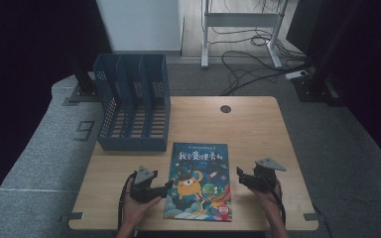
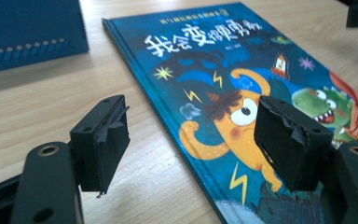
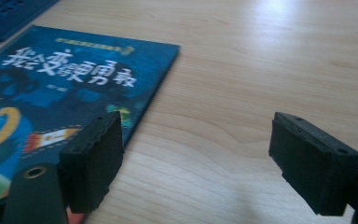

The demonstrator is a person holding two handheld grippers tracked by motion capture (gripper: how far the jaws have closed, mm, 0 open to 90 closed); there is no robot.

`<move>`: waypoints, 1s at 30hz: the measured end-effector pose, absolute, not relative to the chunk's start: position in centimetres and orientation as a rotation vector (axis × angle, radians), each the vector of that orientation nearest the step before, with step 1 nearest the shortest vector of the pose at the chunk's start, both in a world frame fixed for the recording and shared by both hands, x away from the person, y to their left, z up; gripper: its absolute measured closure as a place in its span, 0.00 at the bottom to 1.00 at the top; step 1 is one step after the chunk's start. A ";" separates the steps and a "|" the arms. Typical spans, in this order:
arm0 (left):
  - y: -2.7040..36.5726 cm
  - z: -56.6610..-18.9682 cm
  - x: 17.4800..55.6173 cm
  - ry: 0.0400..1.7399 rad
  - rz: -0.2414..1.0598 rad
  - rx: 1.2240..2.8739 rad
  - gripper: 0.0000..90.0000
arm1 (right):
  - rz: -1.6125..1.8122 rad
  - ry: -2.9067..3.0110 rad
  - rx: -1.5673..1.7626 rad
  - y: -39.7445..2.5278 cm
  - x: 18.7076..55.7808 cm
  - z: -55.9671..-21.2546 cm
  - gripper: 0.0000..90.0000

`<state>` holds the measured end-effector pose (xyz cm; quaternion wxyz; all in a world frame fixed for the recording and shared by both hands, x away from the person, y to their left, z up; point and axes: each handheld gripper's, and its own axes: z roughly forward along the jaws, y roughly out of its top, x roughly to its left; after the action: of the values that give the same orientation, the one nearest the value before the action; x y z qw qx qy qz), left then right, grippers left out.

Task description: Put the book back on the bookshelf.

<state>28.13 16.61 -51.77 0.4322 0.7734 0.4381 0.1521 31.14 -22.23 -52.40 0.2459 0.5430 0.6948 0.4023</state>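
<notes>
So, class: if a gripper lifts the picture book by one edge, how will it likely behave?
The book looks hardback, with a thick board edge in the left gripper view, so it should stay fairly stiff. Its glossy cover may slip between the pads. Lying flat on the table, it probably slides when pushed and offers little edge to grip.

— Where is the picture book (image 1: 199, 181) lying?
— It is lying flat on the table (image 1: 258, 129), near the front edge, between the left gripper (image 1: 164, 188) and the right gripper (image 1: 240, 174).
— And the file rack (image 1: 133, 104)?
— It is standing behind the book, toward the table's back left corner. A cable hole (image 1: 225, 108) is sitting behind the book too.
</notes>
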 end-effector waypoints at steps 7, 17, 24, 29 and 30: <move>16.5 -51.7 28.1 1.087 0.372 1.928 0.29 | 1.110 1.938 1.442 -20.6 30.8 -52.0 0.20; 15.9 -52.3 28.3 1.110 0.349 1.961 0.27 | 1.173 1.980 1.394 -18.1 30.3 -52.2 0.22; 15.4 -52.6 28.3 1.139 0.349 1.970 0.26 | 1.147 2.040 1.365 -16.5 30.1 -52.9 0.21; 14.8 -53.0 28.3 1.135 0.342 1.993 0.26 | 1.120 2.092 1.367 -15.6 30.2 -53.6 0.21; 14.7 -53.1 28.3 1.137 0.345 1.993 0.26 | 1.112 2.103 1.363 -15.4 30.2 -53.8 0.21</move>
<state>28.34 14.70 -53.05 0.3992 0.7875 0.4492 0.1364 30.18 -15.40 -53.78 0.1986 0.4872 0.7518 0.3976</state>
